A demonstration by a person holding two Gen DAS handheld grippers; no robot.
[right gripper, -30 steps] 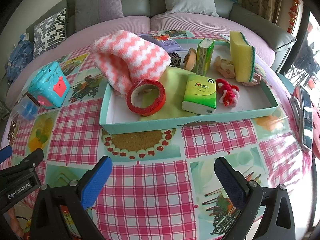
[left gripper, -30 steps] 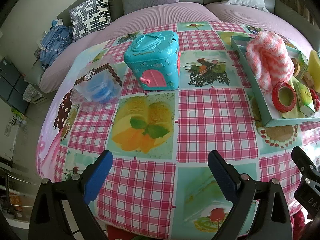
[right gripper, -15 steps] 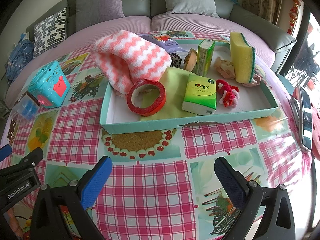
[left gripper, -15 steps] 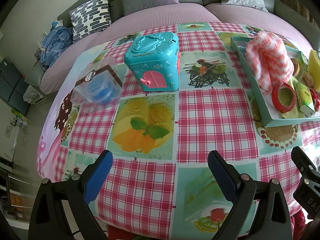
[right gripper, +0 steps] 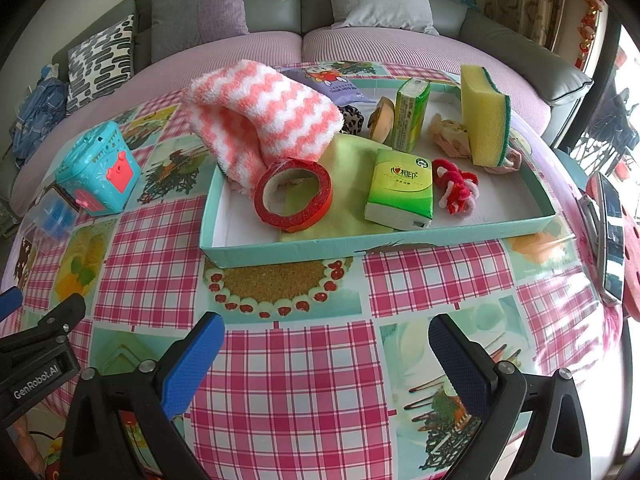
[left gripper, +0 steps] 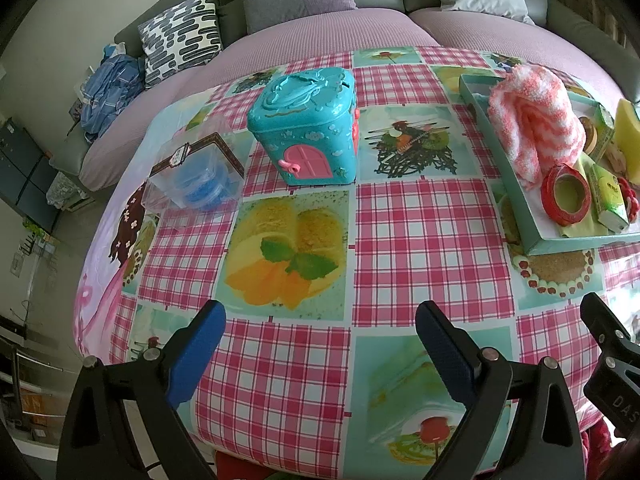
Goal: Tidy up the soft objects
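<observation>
Your pink-and-white sock [right gripper: 260,116] slumps over the far left corner of the teal tray [right gripper: 360,246]; with it lie a red tape ring [right gripper: 294,194], a green tissue pack [right gripper: 400,188] and an upright yellow sponge [right gripper: 484,116]; the tray sits on the checked bench [right gripper: 296,364], a grey sofa [right gripper: 272,4] behind; left of it stands a turquoise box [left gripper: 306,124]; your left gripper [left gripper: 320,344] and right gripper [right gripper: 326,354] both hover with fingers spread, empty.
</observation>
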